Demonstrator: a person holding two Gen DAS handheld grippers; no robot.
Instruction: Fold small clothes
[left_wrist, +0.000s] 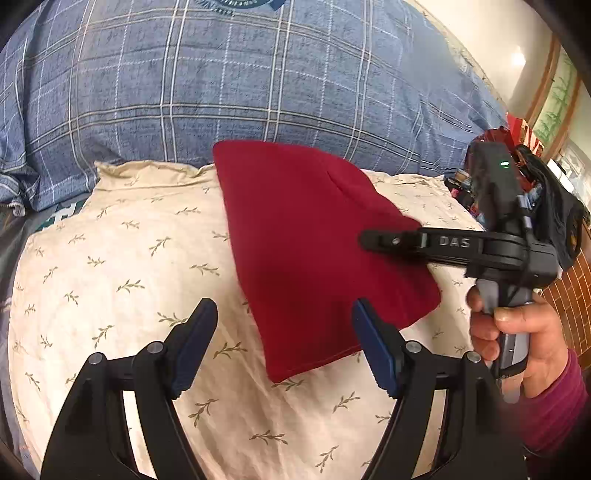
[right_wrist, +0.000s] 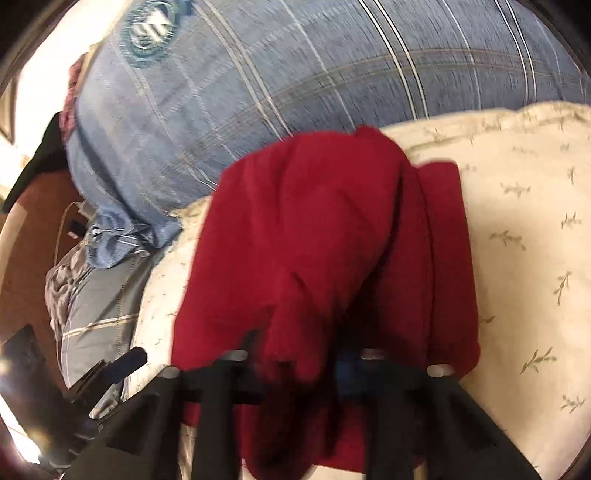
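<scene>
Though blur smears my right gripper (right_wrist: 306, 363), its jaws look pinched on the red cloth (left_wrist: 314, 240) (pads hidden in fabric). My left gripper (left_wrist: 284, 314) gapes empty, the folded cloth's near edge between its fingers, on the cream pillow (left_wrist: 110, 266).

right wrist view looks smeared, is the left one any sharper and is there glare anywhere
Left wrist view: sharp, the red cloth and cream leaf-print cover crisp, fisheye bending the edges, one bright wall light top right. Right wrist view: motion-blurred throughout, cloth and jaws smeared, glare at lower left.
</scene>
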